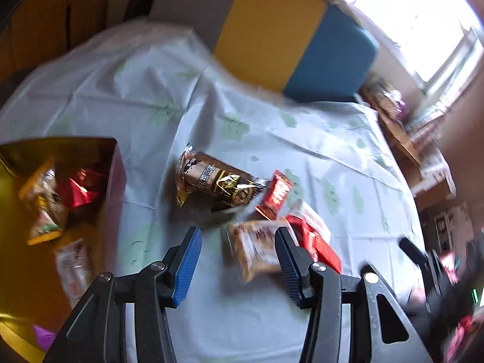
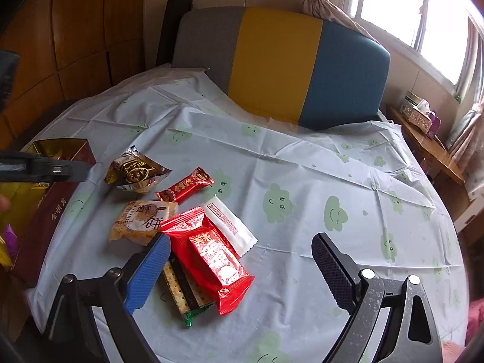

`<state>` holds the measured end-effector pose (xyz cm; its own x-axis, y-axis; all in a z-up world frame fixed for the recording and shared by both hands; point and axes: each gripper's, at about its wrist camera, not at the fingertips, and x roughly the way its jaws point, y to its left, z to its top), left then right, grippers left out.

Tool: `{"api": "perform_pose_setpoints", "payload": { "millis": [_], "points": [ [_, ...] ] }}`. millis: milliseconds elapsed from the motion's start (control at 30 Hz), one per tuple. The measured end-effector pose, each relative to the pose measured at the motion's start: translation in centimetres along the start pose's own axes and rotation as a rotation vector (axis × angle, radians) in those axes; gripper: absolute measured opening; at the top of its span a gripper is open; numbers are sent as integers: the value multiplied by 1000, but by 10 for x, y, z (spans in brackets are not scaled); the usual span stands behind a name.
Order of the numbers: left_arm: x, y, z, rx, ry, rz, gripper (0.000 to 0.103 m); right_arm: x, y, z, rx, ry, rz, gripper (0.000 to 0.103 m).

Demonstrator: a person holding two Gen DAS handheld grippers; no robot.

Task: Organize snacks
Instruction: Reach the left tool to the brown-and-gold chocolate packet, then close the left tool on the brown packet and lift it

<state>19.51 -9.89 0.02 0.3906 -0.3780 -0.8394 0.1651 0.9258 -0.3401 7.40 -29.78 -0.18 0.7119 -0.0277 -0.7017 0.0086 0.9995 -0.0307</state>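
Several wrapped snacks lie on the table: a brown-gold pack (image 2: 136, 171), a small red bar (image 2: 185, 184), a tan pastry pack (image 2: 142, 219), a large red pack (image 2: 211, 255), a white pack (image 2: 230, 224) and a cracker pack (image 2: 184, 287). A maroon box with a gold inside (image 1: 115, 187) at the left holds several snacks (image 1: 45, 199). My left gripper (image 1: 239, 239) is open and empty, above the cloth just in front of the tan pastry pack (image 1: 254, 248). My right gripper (image 2: 242, 254) is open and empty, with the large red pack between its fingers.
A pale tablecloth with green cloud faces (image 2: 302, 181) covers the round table. A grey, yellow and blue chair back (image 2: 278, 66) stands at the far edge. A wooden shelf with boxes (image 2: 423, 121) is at the right, under a window.
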Motion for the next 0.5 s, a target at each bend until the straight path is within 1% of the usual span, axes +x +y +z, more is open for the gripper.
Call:
{"api": "perform_pose_setpoints", "payload": {
  "millis": [33, 67, 100, 133, 167, 200, 267, 333, 400, 500],
  "points": [
    [9, 2, 4, -28, 24, -4, 52, -1, -1, 1, 5, -4, 2, 96],
    [21, 7, 9, -78, 49, -14, 52, -2, -1, 1, 9, -7, 2, 96],
    [29, 10, 12, -110, 58, -17, 52, -3, -3, 2, 14, -10, 3, 96],
    [35, 13, 15, -131, 61, -13, 56, -4, -4, 2, 18, -12, 6, 96],
    [44, 16, 20, -161, 61, 2, 64, -5, -5, 3, 23, -15, 9, 96],
    [49, 19, 23, -186, 56, 0, 67, -5, -5, 4, 28, -19, 10, 96],
    [60, 24, 31, -236, 48, -18, 77, -7, -7, 5, 37, -25, 17, 96],
    [69, 25, 37, -254, 49, -6, 79, -9, -9, 6, 49, -31, 25, 97],
    [76, 22, 42, -246, 47, 15, 82, -10, -11, 7, 61, -32, 30, 97],
    [87, 18, 50, -229, 46, 50, 82, -11, -13, 7, 75, -32, 37, 97]
  ]
}}
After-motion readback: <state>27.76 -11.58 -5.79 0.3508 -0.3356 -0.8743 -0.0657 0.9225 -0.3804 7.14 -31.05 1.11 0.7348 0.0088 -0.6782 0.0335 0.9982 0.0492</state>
